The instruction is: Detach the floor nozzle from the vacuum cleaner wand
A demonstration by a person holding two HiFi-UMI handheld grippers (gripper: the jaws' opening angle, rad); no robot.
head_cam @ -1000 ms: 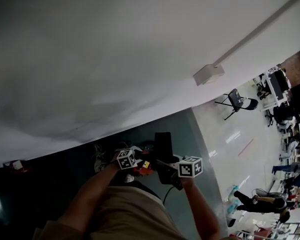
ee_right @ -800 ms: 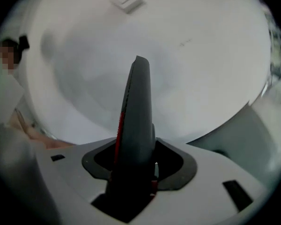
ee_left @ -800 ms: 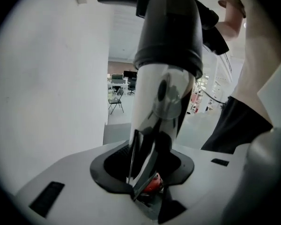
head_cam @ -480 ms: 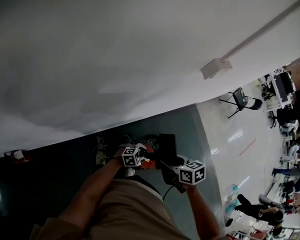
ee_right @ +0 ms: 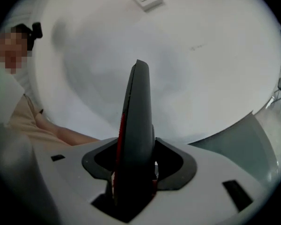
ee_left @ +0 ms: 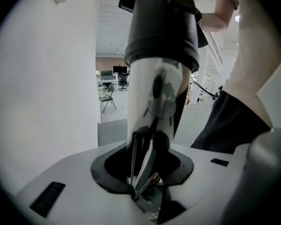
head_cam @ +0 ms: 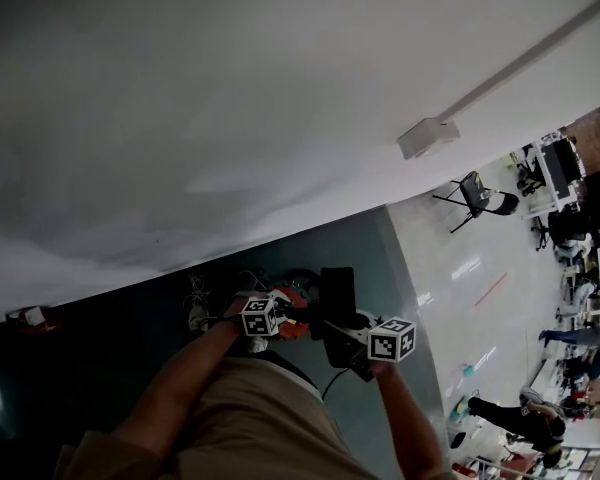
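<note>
In the head view both grippers meet low in the picture over the grey floor. The black floor nozzle (head_cam: 337,296) stands between them, with a red part (head_cam: 294,325) beside it. My left gripper (head_cam: 272,320) is shut on the white wand (ee_left: 152,107), whose tube runs down into the jaws below a dark grey collar (ee_left: 161,32). My right gripper (head_cam: 372,336) is shut on the floor nozzle (ee_right: 136,125), seen edge-on as a dark slab with a red stripe rising from the jaws. The joint between wand and nozzle is hidden.
A white wall (head_cam: 230,98) fills most of the head view, with a small wall box (head_cam: 426,136) on it. Cables and small white things (head_cam: 196,306) lie on the floor at the left. A folding chair (head_cam: 475,198), desks and people (head_cam: 500,408) are far off at the right.
The left gripper has shifted slightly toward the nozzle. The right gripper keeps its hold and place.
</note>
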